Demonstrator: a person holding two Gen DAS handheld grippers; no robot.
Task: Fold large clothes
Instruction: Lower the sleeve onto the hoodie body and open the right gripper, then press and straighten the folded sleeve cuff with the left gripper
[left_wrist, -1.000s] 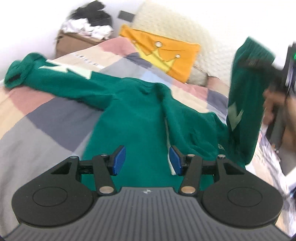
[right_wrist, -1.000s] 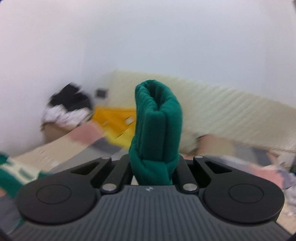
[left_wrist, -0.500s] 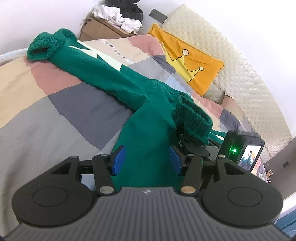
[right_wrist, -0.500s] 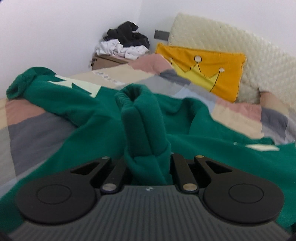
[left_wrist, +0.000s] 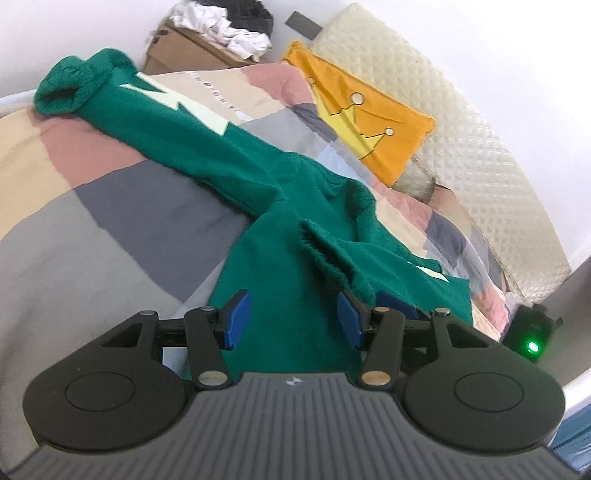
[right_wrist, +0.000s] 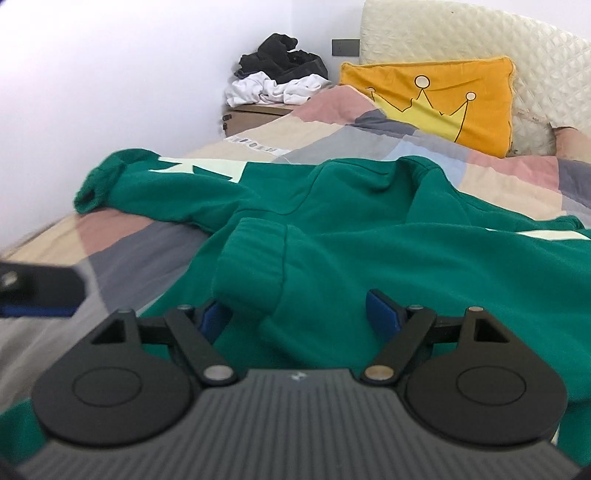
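Observation:
A green sweater (left_wrist: 280, 229) lies spread on the patchwork bed cover (left_wrist: 122, 206), its far sleeve (left_wrist: 110, 96) stretched to the upper left. The other sleeve is folded across the body, and its ribbed cuff (right_wrist: 251, 266) rests on the green cloth. My right gripper (right_wrist: 297, 315) hovers low over that cuff. Its jaws are opening, with the cuff lying loose between them and the pads off the cloth. My left gripper (left_wrist: 291, 321) is open just above the sweater's body with nothing between its fingers. The right gripper's camera body (left_wrist: 532, 332) shows at the right edge.
An orange crown pillow (right_wrist: 439, 99) leans on the cream quilted headboard (right_wrist: 480, 37). A brown box (right_wrist: 255, 114) by the white wall carries a heap of black and white clothes (right_wrist: 280, 77). The left gripper's finger (right_wrist: 37, 291) shows at the left edge of the right wrist view.
The right gripper came down from mid-air with the sleeve, laid it across the sweater's body and opened off the cuff. The left gripper shifted a little and stayed open.

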